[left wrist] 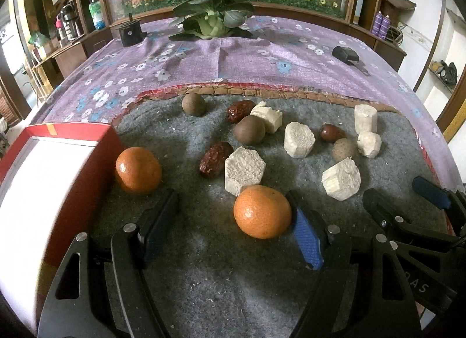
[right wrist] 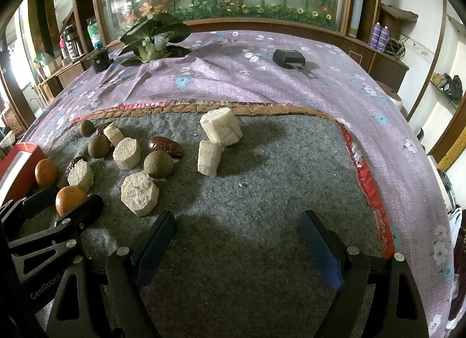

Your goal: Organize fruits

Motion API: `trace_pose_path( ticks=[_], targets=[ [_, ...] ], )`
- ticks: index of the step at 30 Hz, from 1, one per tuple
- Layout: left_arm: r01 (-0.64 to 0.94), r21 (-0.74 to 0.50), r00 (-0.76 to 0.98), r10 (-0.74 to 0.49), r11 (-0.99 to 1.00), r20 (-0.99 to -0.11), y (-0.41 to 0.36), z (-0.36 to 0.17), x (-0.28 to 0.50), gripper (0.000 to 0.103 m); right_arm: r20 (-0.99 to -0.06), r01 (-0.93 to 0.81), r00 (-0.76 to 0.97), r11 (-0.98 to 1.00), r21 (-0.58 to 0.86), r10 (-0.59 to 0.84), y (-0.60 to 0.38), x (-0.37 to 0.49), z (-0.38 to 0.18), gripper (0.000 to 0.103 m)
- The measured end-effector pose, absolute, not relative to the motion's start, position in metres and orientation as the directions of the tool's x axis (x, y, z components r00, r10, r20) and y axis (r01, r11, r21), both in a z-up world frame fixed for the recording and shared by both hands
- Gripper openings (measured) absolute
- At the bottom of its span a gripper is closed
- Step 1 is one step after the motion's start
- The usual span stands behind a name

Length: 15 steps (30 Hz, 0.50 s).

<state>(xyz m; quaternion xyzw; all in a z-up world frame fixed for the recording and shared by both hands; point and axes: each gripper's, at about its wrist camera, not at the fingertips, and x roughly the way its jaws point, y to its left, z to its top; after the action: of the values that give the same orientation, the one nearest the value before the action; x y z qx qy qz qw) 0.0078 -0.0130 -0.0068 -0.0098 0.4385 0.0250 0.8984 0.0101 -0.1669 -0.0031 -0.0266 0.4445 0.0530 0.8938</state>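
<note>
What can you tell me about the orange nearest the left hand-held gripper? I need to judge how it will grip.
The orange is round, bright and glossy, with finely dimpled peel, and looks whole and unpeeled. It rests on the grey felt mat, between the open fingers of the left hand-held gripper, close against the blue pad of one finger. A pale cut chunk sits right behind it; whether they touch is unclear.

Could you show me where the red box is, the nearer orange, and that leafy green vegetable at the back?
red box (left wrist: 104,140): left wrist view, its red side wall.
nearer orange (left wrist: 262,212): left wrist view, middle of its peel.
leafy green vegetable (left wrist: 210,24): left wrist view, its pale stalk base.
</note>
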Motion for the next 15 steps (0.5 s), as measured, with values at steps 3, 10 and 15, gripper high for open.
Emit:
trace_pose_path(
  ticks=[3, 10, 15],
  targets=[
    [-0.053, 0.004, 0.614, 0.036, 0.999, -0.788, -0.0129, -0.0068, 0.0078, 0.076, -0.798, -0.118, 0.599, 0.993, -0.001, 0.071, -0.1665, 0.0100, -0.0028, 0.087],
    [-0.054, 0.003, 0.614, 0.036, 0.999, -0.788, -0.0128, -0.0067, 0.0078, 0.076, -0.798, -0.118, 0.599, 0.993, 0.000, 0.071, -0.1665, 0.0099, -0.0028, 0.087],
    [-0.053, 0.003, 0.614, 0.035, 0.999, -0.788, -0.0122, -0.0067, 0.0078, 0.076, -0.798, -0.118, 0.599, 0.993, 0.000, 0.071, -0.1679, 0.0105, -0.0034, 0.087]
  ],
)
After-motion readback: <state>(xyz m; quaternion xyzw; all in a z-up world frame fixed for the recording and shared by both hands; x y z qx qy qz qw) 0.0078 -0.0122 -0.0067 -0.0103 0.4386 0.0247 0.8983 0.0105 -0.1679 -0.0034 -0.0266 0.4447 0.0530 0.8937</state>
